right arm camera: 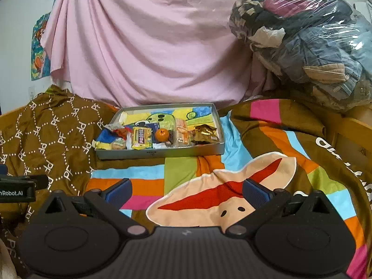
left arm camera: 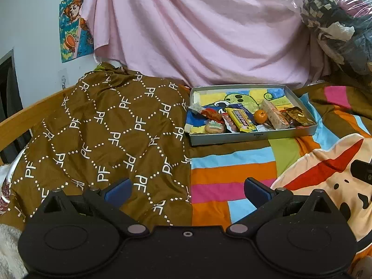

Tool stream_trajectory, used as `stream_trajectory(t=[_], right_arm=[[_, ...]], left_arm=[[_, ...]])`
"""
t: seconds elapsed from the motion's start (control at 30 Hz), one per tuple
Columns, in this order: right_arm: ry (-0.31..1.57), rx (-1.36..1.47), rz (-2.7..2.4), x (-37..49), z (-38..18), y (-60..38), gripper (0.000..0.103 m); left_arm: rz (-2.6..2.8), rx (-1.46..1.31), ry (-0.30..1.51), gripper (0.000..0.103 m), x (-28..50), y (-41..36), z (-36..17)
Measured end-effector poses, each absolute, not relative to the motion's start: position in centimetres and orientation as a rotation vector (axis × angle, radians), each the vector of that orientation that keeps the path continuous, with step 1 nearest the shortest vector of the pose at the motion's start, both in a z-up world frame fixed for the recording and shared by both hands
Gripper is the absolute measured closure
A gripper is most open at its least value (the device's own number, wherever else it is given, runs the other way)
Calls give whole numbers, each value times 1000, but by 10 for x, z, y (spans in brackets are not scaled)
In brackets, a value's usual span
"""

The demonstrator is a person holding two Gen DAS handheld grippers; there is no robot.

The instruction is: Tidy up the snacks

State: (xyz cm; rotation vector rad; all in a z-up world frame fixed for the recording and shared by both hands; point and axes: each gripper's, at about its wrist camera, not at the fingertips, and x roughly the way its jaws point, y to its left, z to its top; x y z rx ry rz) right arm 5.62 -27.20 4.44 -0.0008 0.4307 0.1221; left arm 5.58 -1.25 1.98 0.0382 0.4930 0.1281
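Both tools hang low over the bed, well short of the tray [left arm camera: 252,137], with a wide stretch of bare bedding between them and it. The left gripper [left arm camera: 187,189] is released, its blue pads spread wide with nothing between them; the right gripper [right arm camera: 187,189] is likewise spread and empty. The tray is a shallow grey rectangle with low upright walls, lying flat on the striped blanket [left arm camera: 223,165], its near wall facing the tools and its far wall close to the pink sheet [left arm camera: 197,28] that hangs in soft folds behind it. Its left edge touches or overlaps the brown cloth [left arm camera: 104,127], a glossy fabric with a dotted diamond pattern and white letters, rumpled over the left of the bed. All the snacks sit inside the tray, crowded along its near wall, while the far half shows only its bright cartoon lining. From left to right there are a round biscuit [left arm camera: 215,127] in clear wrap, a red packet [left arm camera: 211,114], a yellow box [left arm camera: 240,119] lying flat, a small orange [left arm camera: 260,116], a long pale wrapped bar [left arm camera: 274,115] tilted up, and a crinkled gold packet [left arm camera: 296,115]. To the right rises a bulky clear plastic bag of clothes [right arm camera: 309,39], just beyond the blanket. A wooden bed rail [left arm camera: 30,114] bounds the left side, with a cartoon poster [left arm camera: 73,28] on the wall above.
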Motion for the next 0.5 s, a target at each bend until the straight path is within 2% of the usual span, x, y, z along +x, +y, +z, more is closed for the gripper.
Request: stream_trajectory(t=[0.5], right_arm=[[546,-53,115,71,28,-262,0]], left_arm=[[165,24,573,1,62,-9,7]])
